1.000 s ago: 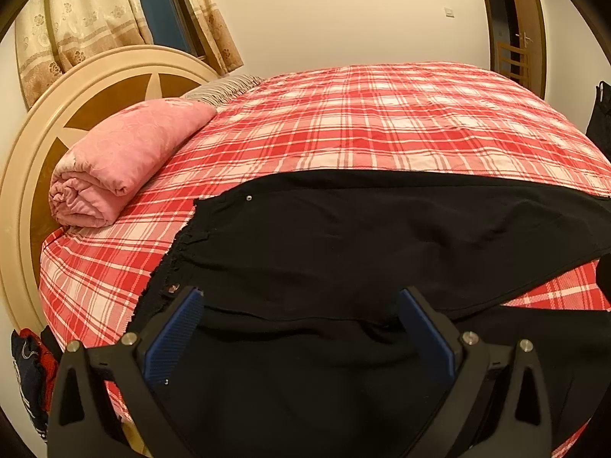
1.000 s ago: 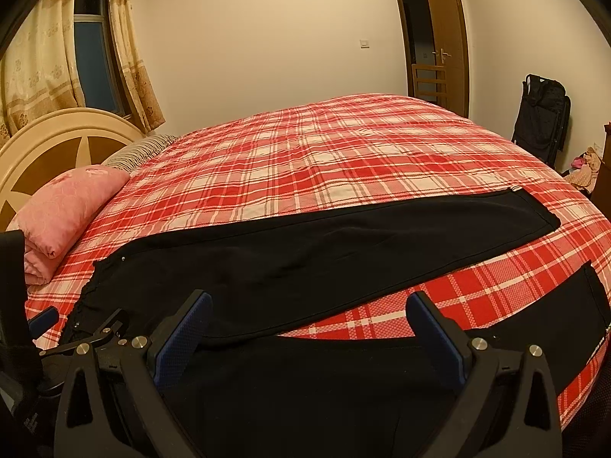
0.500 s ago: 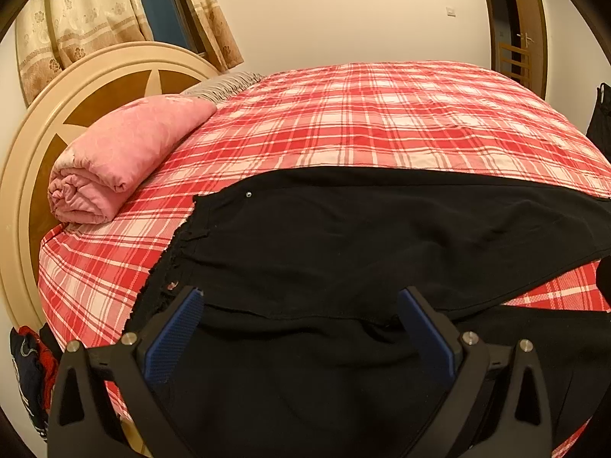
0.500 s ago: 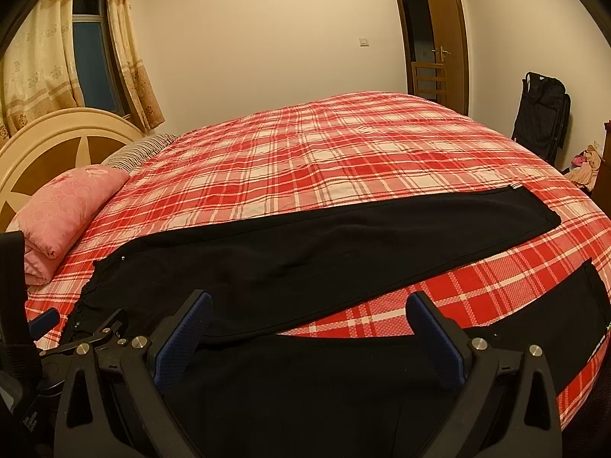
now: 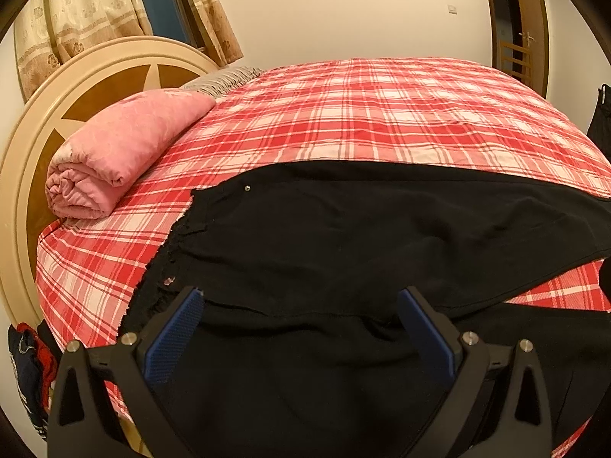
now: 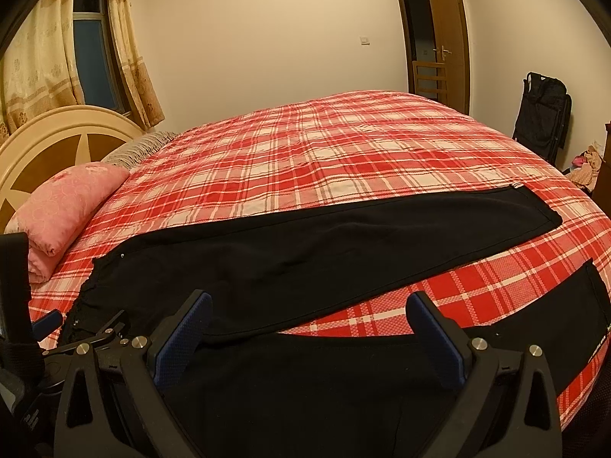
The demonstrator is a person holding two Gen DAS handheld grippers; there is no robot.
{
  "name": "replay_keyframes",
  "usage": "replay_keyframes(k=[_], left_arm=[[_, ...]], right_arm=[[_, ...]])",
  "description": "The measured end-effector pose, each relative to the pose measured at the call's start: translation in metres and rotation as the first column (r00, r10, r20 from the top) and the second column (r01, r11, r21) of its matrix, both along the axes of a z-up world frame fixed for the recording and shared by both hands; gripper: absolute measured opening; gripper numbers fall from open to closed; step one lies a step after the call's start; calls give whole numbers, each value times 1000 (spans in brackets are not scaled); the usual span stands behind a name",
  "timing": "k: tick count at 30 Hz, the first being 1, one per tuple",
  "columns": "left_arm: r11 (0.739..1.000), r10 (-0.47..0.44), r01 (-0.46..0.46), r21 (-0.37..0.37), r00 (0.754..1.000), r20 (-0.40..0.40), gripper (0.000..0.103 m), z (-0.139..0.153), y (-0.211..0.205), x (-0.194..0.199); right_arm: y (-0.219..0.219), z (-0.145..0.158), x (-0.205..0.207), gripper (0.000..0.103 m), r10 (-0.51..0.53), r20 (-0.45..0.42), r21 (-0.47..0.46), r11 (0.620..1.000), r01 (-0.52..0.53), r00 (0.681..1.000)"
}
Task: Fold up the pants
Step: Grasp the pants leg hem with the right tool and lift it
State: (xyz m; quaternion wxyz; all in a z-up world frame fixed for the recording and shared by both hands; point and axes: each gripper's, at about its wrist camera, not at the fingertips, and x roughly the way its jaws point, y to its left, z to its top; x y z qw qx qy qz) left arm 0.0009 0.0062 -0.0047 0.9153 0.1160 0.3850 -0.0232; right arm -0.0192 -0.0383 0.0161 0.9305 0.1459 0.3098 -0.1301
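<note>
Black pants [image 5: 343, 236] lie spread flat on the red plaid bed [image 5: 362, 114], waistband to the left, the two legs splayed apart to the right. In the right wrist view the far leg [image 6: 343, 248] runs across the bed and the near leg [image 6: 305, 381] lies under my gripper. My left gripper [image 5: 301, 305] is open and empty above the near hip area, close to the waistband. My right gripper [image 6: 309, 313] is open and empty above the near leg's upper part. The left gripper [image 6: 57, 343] shows at the lower left of the right wrist view.
A rolled pink blanket [image 5: 122, 156] lies at the head of the bed by the cream and brown headboard [image 5: 95, 87]. Clothes [image 5: 26, 366] hang off the bed's left corner. A black bag [image 6: 542, 114] stands by the wall near the open door [image 6: 443, 34].
Both grippers stay open. The views shift only slightly; the pants have not moved.
</note>
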Motion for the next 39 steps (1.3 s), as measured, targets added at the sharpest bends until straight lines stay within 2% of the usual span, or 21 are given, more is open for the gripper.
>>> replay_keyframes(k=[16, 23, 27, 31, 36, 39], left_arm=[[1000, -4, 4, -2, 999, -46, 103, -12, -3, 13], [999, -34, 31, -34, 993, -111, 103, -27, 4, 26], [996, 11, -24, -82, 988, -156, 103, -30, 28, 50], [990, 57, -76, -116, 986, -156, 103, -24, 46, 84], [994, 80, -90, -64, 987, -141, 103, -25, 43, 128], [993, 96, -106, -54, 983, -158, 103, -34, 46, 149]], right_arm=[[3, -12, 18, 102, 19, -46, 2, 1000, -19, 999], [-10, -26, 44, 102, 91, -99, 0, 996, -91, 991], [-23, -26, 83, 102, 198, -115, -23, 979, -202, 973], [-27, -32, 142, 102, 291, -185, -81, 947, -310, 939], [-36, -58, 215, 102, 386, -260, -16, 915, -403, 885], [-35, -71, 242, 101, 415, -290, -52, 893, -447, 862]])
